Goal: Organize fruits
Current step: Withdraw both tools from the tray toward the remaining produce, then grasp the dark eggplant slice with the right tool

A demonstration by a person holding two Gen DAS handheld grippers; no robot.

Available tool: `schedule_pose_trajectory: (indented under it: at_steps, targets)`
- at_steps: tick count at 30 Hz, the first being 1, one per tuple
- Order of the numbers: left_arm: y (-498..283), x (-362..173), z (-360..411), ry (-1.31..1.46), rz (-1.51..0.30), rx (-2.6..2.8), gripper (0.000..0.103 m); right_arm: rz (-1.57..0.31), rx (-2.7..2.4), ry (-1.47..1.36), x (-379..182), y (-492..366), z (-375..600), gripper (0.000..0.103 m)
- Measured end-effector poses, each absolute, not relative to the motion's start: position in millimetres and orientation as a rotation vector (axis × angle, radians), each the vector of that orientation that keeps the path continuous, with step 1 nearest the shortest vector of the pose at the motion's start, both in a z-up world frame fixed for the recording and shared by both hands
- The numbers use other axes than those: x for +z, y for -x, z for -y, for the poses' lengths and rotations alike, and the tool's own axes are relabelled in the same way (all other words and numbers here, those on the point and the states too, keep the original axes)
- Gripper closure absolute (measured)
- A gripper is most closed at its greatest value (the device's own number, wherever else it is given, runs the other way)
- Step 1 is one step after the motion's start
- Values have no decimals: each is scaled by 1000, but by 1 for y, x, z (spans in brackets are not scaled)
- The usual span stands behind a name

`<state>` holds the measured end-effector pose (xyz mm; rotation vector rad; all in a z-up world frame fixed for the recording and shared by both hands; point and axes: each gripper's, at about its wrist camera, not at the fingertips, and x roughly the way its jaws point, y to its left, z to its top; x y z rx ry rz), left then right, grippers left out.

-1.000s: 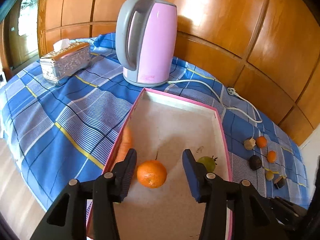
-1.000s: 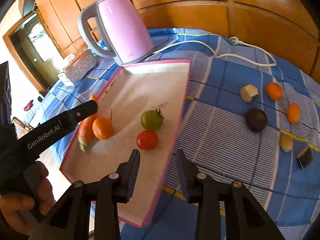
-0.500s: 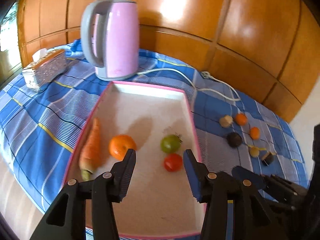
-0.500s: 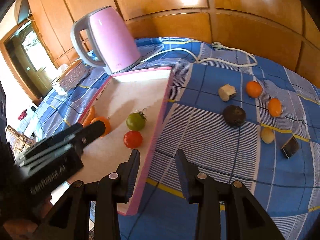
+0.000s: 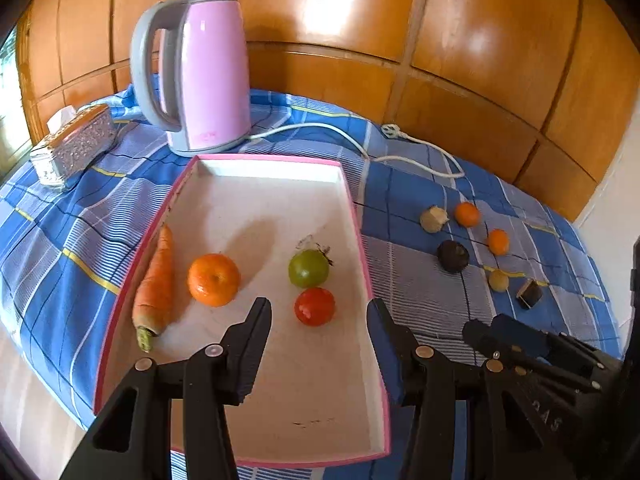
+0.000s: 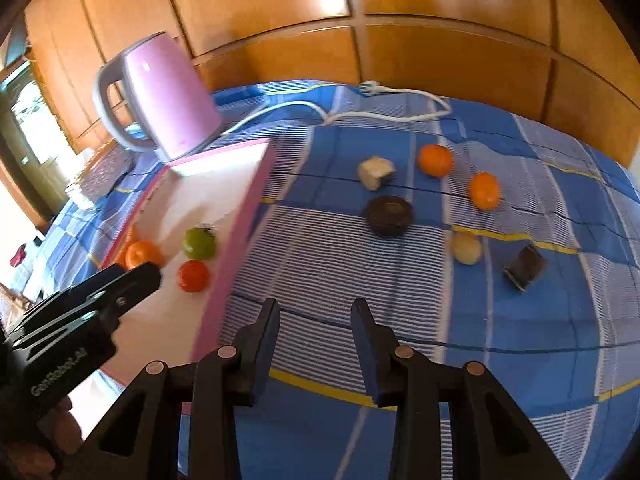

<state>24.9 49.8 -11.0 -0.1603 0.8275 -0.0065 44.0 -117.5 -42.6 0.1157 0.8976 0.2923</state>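
Looking like a between-picks moment: four pieces are already parked in the pink tray (image 5: 352, 208), while both the left gripper (image 5: 319, 344) and right gripper (image 6: 315, 344) are held wide open, empty. Next, the loose fruits (image 6: 436, 160) on the blue cloth (image 6: 340, 264) probably need to be reached by the right one.

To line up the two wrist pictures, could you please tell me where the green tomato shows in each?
Left wrist view: the green tomato lies in the tray, right of centre, just beyond the red tomato.
Right wrist view: the green tomato sits at the left, inside the tray's pink wall.
Shared landmark: the pink kettle behind the tray's far end.
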Motion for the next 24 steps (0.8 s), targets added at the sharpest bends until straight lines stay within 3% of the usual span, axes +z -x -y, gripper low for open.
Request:
schedule_pose_trajectory:
  at_steps: [24]
  targets:
    - [-41,-20,18,39,-879,-184,53,-947,95,-221,-70,-38,200,66]
